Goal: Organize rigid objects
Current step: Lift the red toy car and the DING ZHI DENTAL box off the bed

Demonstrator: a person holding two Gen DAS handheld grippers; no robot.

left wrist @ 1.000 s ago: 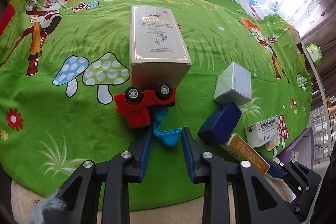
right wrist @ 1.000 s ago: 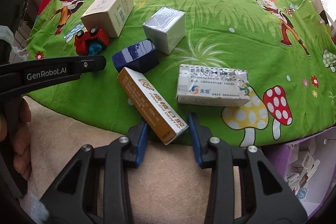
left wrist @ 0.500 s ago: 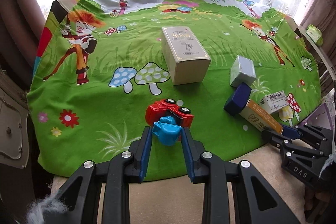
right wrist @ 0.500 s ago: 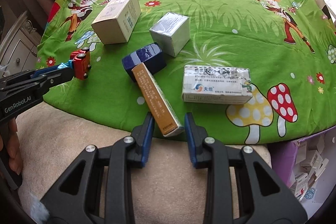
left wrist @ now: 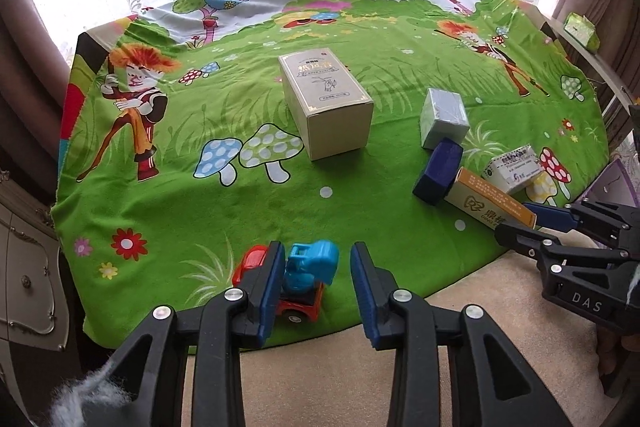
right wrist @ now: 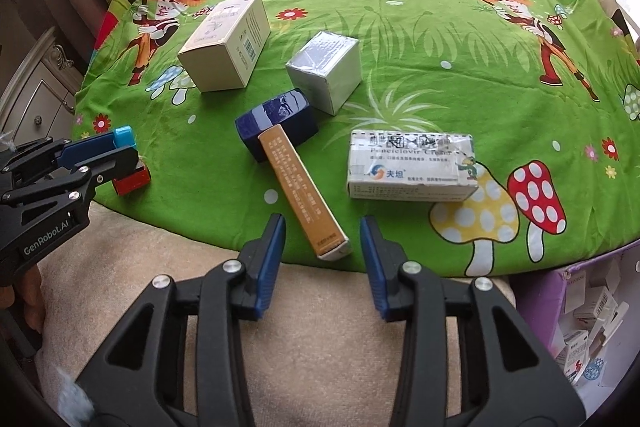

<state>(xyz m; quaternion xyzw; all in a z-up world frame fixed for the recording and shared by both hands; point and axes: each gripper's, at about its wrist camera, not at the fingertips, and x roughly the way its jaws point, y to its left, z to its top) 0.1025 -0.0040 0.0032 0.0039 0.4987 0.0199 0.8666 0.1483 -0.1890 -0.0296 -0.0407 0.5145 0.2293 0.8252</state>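
My left gripper is open around a red toy truck with a blue scoop, which stands upright on the cloth near the front edge; the left pad touches it, the right pad stands apart. The truck also shows in the right wrist view. My right gripper is open, its jaws either side of the near end of an orange box, which lies on the cloth. That box leans against a dark blue box.
A beige box, a silver box and a white medicine box lie on the green cartoon cloth. A purple bin with small boxes stands at the lower right. A cabinet stands left.
My left gripper pulled the toy truck back from the beige box to the cloth's front edge and opened. My right gripper opened wider around the orange box's end.
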